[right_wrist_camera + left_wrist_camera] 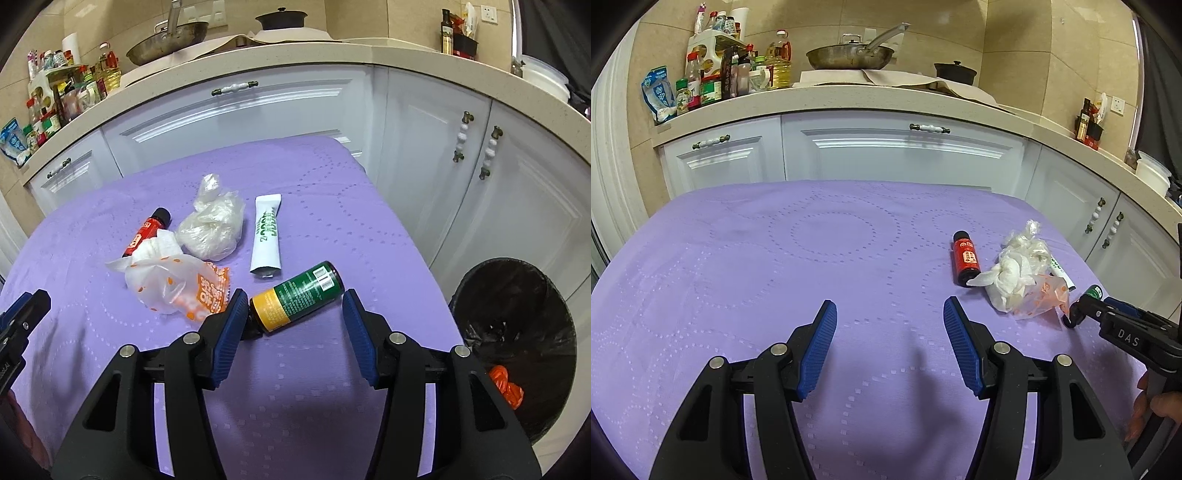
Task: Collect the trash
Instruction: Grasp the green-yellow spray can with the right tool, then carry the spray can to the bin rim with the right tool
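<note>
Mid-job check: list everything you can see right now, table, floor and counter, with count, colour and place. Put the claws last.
Green bottle: one, green and yellow, lying on the table between the right claw's fingers.
White tube: one, white with green print, lying beyond the green bottle.
Red bottle: one, red with black cap, lying at the pile's left.
Clear bag: one, whitish, crumpled, mid-pile.
Orange-print bag: one, clear with orange print, tissue tucked in, nearest the claws.
Tablecloth: one, purple.
Trash bin: one, black, on the floor right of the table, orange scrap inside.
Pan: one, metal, on the counter.
Left claw: open, over bare cloth.
Right claw: open, around the green bottle.
</note>
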`<move>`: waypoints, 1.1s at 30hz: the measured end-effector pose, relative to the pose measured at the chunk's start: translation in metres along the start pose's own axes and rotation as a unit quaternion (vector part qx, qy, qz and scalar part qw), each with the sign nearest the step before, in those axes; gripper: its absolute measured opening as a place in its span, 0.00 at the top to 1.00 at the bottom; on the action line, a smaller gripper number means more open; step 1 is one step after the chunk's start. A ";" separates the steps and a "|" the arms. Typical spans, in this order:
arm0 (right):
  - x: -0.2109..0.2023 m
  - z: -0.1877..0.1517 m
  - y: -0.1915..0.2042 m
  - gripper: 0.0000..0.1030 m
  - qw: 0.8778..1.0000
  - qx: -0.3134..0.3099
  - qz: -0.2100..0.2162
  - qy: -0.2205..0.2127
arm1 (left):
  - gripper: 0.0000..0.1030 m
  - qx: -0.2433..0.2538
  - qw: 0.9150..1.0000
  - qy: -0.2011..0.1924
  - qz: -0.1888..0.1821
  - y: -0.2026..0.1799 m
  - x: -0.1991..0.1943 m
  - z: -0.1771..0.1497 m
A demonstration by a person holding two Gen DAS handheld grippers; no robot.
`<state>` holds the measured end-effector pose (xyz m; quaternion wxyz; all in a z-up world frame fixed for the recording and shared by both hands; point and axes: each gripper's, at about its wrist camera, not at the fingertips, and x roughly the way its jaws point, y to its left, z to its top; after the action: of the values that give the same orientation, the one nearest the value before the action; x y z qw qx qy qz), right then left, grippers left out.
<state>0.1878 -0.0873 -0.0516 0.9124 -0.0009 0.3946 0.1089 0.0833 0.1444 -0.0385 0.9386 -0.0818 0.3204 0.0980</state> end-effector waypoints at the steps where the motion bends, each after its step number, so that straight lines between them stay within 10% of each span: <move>1: 0.001 0.000 0.001 0.49 1.000 0.001 0.002 0.000 | 0.43 0.000 1.000 -0.001 0.001 0.001 0.000 0.000; 23: 0.007 0.001 0.003 0.49 1.000 0.001 -0.014 0.001 | 0.43 -0.014 1.000 0.003 0.000 0.011 0.002 0.000; 28: 0.016 0.006 0.004 0.73 1.000 -0.005 -0.002 0.012 | 0.43 -0.011 1.000 0.004 -0.007 0.003 0.002 0.000; 33: 0.014 0.004 0.003 0.75 1.000 -0.002 0.004 0.011 | 0.43 -0.003 1.000 0.006 -0.018 -0.010 0.003 -0.001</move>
<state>0.2000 -0.0816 -0.0587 0.9074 -0.0021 0.4047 0.1132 0.0872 0.1354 -0.0396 0.9381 -0.0905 0.3244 0.0812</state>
